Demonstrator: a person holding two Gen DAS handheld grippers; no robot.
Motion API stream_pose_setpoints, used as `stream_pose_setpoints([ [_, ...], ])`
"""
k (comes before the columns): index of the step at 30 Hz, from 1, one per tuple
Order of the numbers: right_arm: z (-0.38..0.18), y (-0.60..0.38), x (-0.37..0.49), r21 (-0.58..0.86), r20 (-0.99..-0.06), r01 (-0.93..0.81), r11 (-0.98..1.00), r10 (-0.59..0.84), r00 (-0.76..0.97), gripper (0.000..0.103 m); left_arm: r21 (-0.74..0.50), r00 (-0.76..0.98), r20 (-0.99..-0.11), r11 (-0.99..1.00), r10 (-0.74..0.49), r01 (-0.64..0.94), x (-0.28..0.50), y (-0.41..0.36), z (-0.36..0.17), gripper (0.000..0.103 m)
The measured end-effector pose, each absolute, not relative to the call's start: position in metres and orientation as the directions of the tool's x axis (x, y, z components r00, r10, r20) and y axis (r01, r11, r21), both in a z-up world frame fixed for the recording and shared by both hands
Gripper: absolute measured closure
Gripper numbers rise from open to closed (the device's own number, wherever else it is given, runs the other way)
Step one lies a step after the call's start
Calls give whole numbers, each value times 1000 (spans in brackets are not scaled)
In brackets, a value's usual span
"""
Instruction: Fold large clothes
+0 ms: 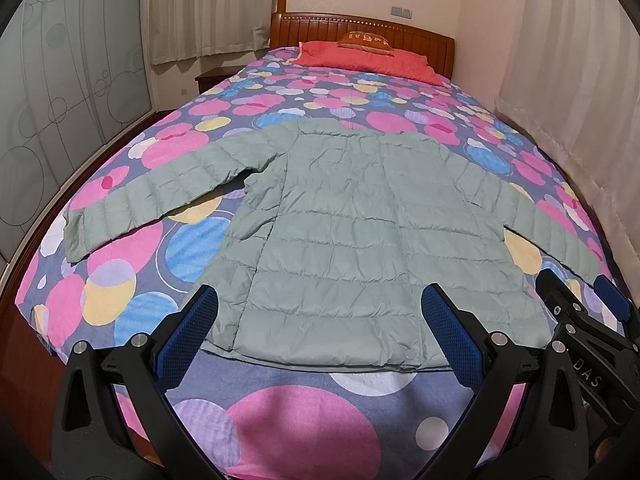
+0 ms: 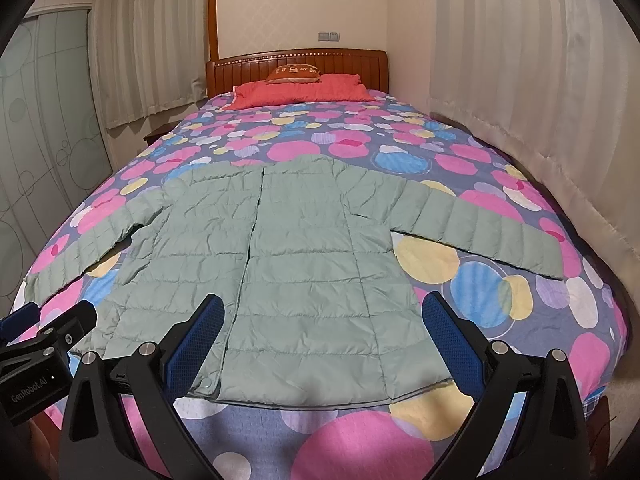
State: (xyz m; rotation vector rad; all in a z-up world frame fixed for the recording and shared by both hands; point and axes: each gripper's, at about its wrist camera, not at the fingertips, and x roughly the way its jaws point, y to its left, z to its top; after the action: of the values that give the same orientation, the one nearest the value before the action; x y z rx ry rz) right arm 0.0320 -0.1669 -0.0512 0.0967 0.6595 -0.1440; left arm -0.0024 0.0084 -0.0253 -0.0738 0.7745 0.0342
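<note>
Jacket: a pale green quilted puffer jacket (image 1: 352, 216) is laid flat, front up, on the bed, hem toward the cameras and collar toward the headboard. Both sleeves are spread out sideways from the body, probably so they can be folded in first.

Front closure: the jacket's opening is seen running from collar to hem, with a snap button near the hem corner. It looks shut or at least overlapped.

Left gripper: the left gripper (image 1: 320, 336) is held just short of the jacket's hem, blue-padded fingers spread wide apart, nothing gripped. No cloth is touched as far as can be told.

Right gripper: the right gripper (image 2: 322, 340) is held the same way, jaws wide and empty, hovering at the hem beside the other one. Each is caught at the edge of the other's view.

Stage: folding is judged not started yet; the spread-out lay looks like prep.

Bedspread: a grey-blue bedspread with pink, blue and yellow circles (image 2: 500, 292) lies under the jacket, with plenty of bare cover around it.

Beyond the jacket: a red pillow (image 2: 300, 94) with a small orange cushion (image 2: 294, 73) on it is set against the wooden headboard (image 2: 296, 62), well apart from the collar.

In the way: nothing is seen on or beside the jacket. Pale curtains hang off to the sides.
</note>
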Motion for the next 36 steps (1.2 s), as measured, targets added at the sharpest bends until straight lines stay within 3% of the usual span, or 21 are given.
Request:
stream_pose_setpoints([
  [15, -82, -245, 74, 101, -694, 321, 942, -164, 701, 4, -77, 658, -751, 984, 50, -163, 50, 50, -53, 2],
  [31, -140, -468, 92, 465, -721, 649, 602, -167, 672, 5, -161, 557, -818, 874, 142, -459, 114, 187, -116, 2],
  [34, -162, -499, 87, 522, -722, 684, 510, -162, 673, 12, -164, 540, -825, 844, 166, -510, 117, 207, -127, 10],
  [36, -174, -513, 84, 551, -720, 690, 470, -150, 677, 23, -167, 518, -838, 823, 171, -543, 118, 219, -136, 20],
])
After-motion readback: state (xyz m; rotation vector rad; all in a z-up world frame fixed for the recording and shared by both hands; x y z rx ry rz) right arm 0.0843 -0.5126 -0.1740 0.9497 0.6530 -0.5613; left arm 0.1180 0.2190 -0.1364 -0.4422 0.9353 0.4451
